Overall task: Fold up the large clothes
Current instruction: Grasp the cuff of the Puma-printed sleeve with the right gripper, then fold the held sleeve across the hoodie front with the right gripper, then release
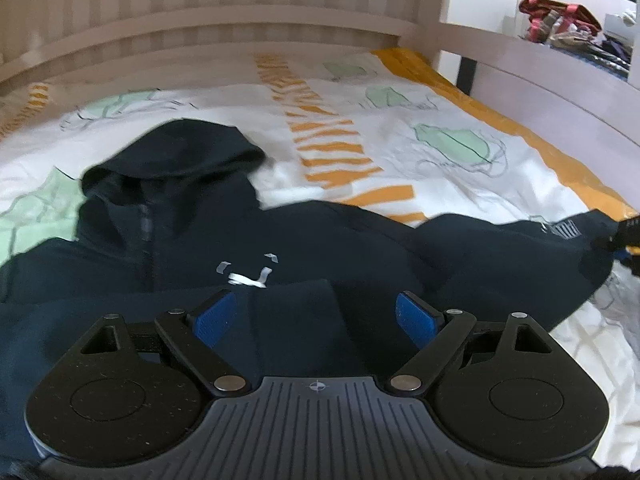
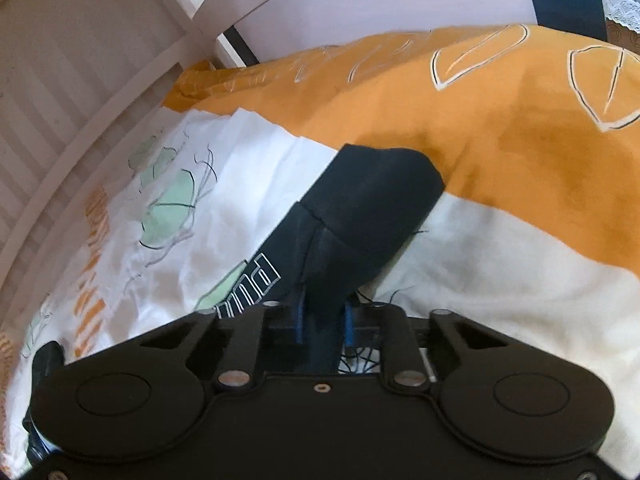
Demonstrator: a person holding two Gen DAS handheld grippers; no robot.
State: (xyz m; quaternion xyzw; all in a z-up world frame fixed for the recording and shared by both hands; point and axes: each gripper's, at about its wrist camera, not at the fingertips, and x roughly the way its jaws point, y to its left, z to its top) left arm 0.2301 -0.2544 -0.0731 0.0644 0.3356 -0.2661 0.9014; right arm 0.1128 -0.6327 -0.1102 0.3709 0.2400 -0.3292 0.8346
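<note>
I have a dark navy hooded zip-up sweatshirt (image 1: 224, 240) lying front-up on the bed, over a white quilt with orange stripes and pale green prints (image 1: 400, 128). Its hood points toward the slatted headboard (image 1: 200, 8), and one long sleeve (image 2: 360, 216) stretches out sideways toward the orange border of the bedding.

The step in hand looks like bringing that sleeve in across the chest. To do it well I would lift the cuff end only enough to clear the quilt, carry it in one smooth arc over the body panel, and lay it flat so the crease falls at the shoulder seam, with no twist in the sleeve. The other hand should pin the torso near the zip so the whole garment does not drag along with it.

The right gripper (image 2: 322, 320) has its jaws drawn in and clamped on the sleeve fabric just by the white lettering, with cloth bunched between the blue pads.

The left gripper (image 1: 318, 312) hovers over the lower front of the sweatshirt with its jaws wide apart, nothing between them; whether its tips touch the cloth I cannot tell.
</note>
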